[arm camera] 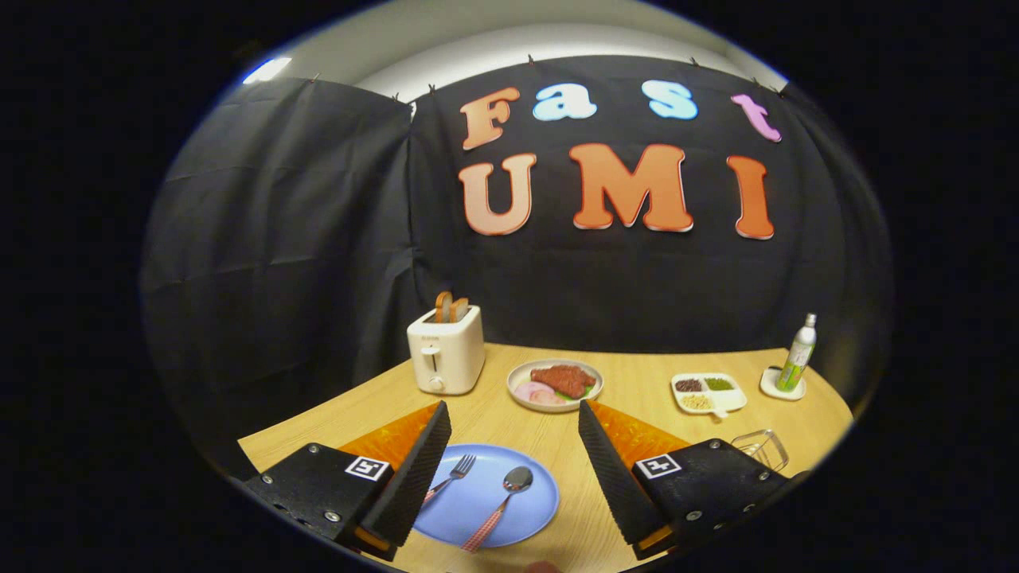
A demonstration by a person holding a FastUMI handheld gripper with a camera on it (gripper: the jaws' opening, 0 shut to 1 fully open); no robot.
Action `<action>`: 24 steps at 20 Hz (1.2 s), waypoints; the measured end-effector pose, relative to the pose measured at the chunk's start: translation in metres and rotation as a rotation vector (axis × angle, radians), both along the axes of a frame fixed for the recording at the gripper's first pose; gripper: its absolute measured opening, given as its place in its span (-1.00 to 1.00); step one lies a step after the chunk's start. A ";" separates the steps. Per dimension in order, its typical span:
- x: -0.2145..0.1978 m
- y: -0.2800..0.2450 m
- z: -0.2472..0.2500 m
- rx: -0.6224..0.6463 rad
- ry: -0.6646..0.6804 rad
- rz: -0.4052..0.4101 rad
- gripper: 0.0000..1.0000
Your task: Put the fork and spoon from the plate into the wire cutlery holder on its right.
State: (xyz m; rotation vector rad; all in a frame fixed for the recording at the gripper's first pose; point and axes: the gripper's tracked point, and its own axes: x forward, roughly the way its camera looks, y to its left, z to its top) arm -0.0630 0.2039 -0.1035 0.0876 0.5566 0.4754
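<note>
We saw the table (557, 438), then the blue plate (470, 509) between our gripper (509, 469)'s wide-open, empty fingers; right of it the wire cutlery holder (762, 448); on the plate lay the spoon (501, 501) and fork (454, 473).

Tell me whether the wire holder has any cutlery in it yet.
Empty: the wire holder shows bare wire; fork and spoon lie on the plate between open tongs.
</note>
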 end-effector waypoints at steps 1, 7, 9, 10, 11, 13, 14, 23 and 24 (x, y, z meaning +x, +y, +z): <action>-0.005 0.005 -0.007 0.009 0.062 0.020 0.93; -0.027 0.008 -0.052 -0.080 0.319 0.091 0.92; -0.031 0.009 -0.067 -0.114 0.383 0.101 0.91; -0.033 0.009 -0.072 -0.132 0.406 0.109 0.90; -0.036 0.010 -0.078 -0.152 0.432 0.120 0.89; -0.044 0.011 -0.089 -0.182 0.496 0.135 0.88; -0.046 0.014 -0.095 -0.187 0.525 0.141 0.88; -0.066 0.015 -0.128 -0.313 0.776 0.218 0.66; -0.069 0.015 -0.131 -0.324 0.804 0.219 0.62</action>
